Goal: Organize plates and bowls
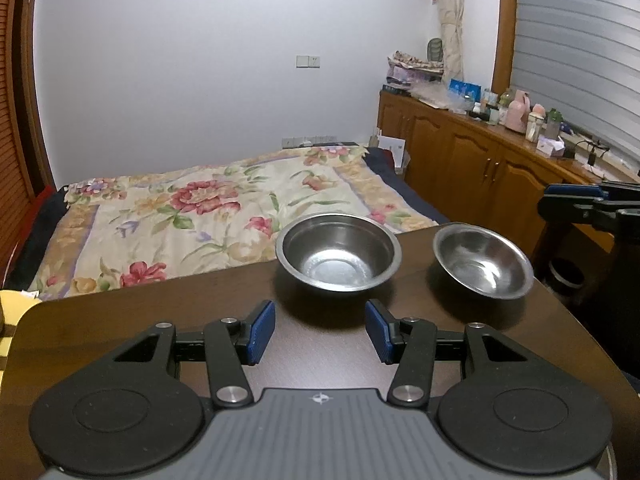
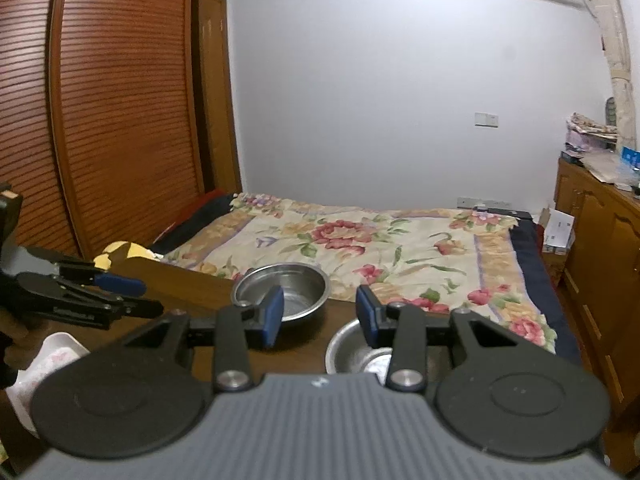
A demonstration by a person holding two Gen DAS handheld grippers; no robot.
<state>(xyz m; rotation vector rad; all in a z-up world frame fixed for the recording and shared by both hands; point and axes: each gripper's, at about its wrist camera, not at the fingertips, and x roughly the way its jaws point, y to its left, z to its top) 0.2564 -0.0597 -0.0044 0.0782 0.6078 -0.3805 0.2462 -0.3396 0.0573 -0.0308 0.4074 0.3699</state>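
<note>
Two steel bowls stand on a dark wooden table (image 1: pixel 120 336). The larger bowl (image 1: pixel 338 258) sits near the far edge, the smaller bowl (image 1: pixel 482 264) to its right. My left gripper (image 1: pixel 320 330) is open above the table, just short of the larger bowl, with nothing between its blue pads. In the right wrist view my right gripper (image 2: pixel 319 314) is open and empty too, above the smaller bowl (image 2: pixel 352 350), with the larger bowl (image 2: pixel 286 288) ahead on the left. A white dish (image 2: pixel 44 364) lies at the left. The other gripper (image 2: pixel 120 292) shows at the left, and the right gripper's jaws at the right edge of the left view.
A bed with a floral cover (image 1: pixel 208 216) lies right behind the table. A wooden cabinet (image 1: pixel 472 160) crowded with small items runs along the right wall. A slatted wooden wardrobe (image 2: pixel 100 120) stands on the left. A yellow object (image 2: pixel 120 254) sits by the table's far left corner.
</note>
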